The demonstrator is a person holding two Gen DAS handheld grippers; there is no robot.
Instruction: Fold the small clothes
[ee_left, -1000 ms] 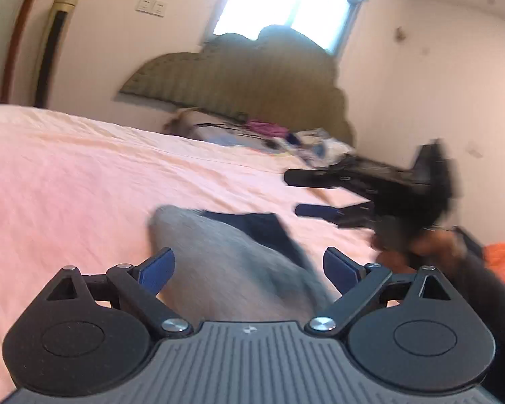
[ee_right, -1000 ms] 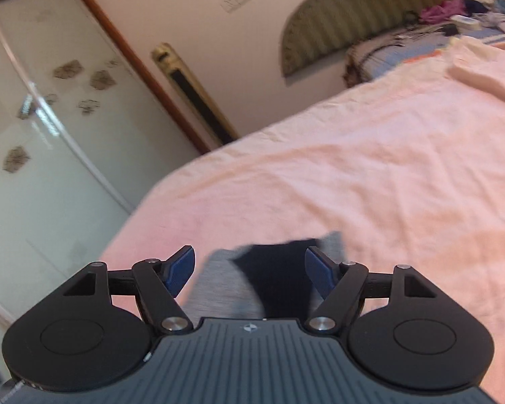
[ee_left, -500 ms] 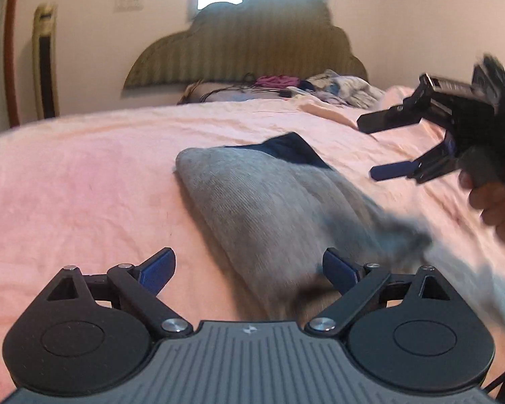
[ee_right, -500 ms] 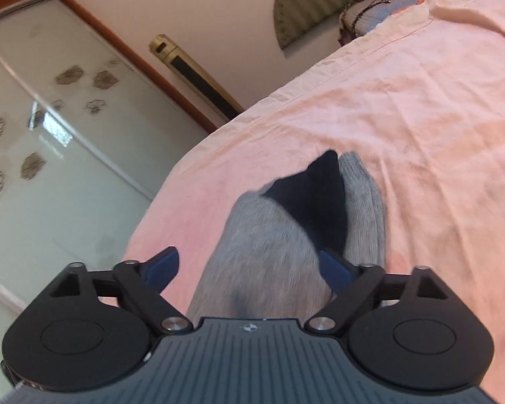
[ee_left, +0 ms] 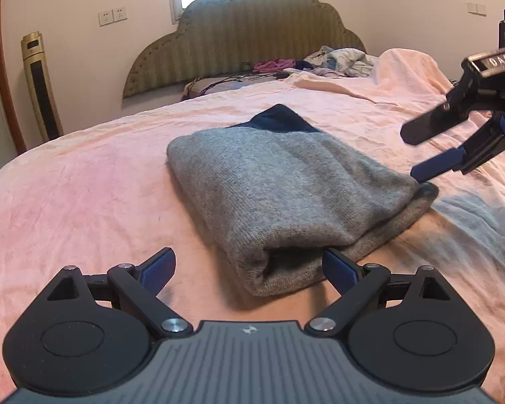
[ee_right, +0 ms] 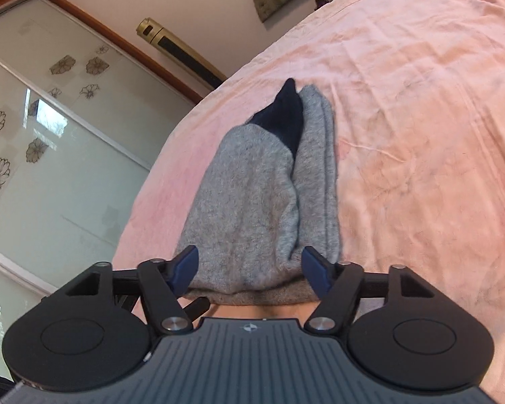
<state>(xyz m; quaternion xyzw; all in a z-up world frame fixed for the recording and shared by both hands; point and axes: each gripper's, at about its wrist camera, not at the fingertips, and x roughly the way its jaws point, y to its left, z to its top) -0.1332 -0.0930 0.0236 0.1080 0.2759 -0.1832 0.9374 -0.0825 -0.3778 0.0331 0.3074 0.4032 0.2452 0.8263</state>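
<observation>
Grey garment (ee_left: 279, 195) folded on bed (ee_left: 84, 195); right tool (ee_right: 249, 269) closing, garment between jaws

Grey knit garment (ee_left: 286, 181) with a navy patch – pink bedsheet (ee_left: 84, 195) – olive striped headboard (ee_left: 245, 40), flower-printed wardrobe glass (ee_right: 33, 141).

Home bedroom: bed (ee_left: 84, 185) w/ pink sheet, padded headboard (ee_left: 245, 33), sliding wardrobe doors (ee_right: 43, 118), tower fan (ee_left: 42, 84), wall sockets (ee_left: 112, 16).
</observation>
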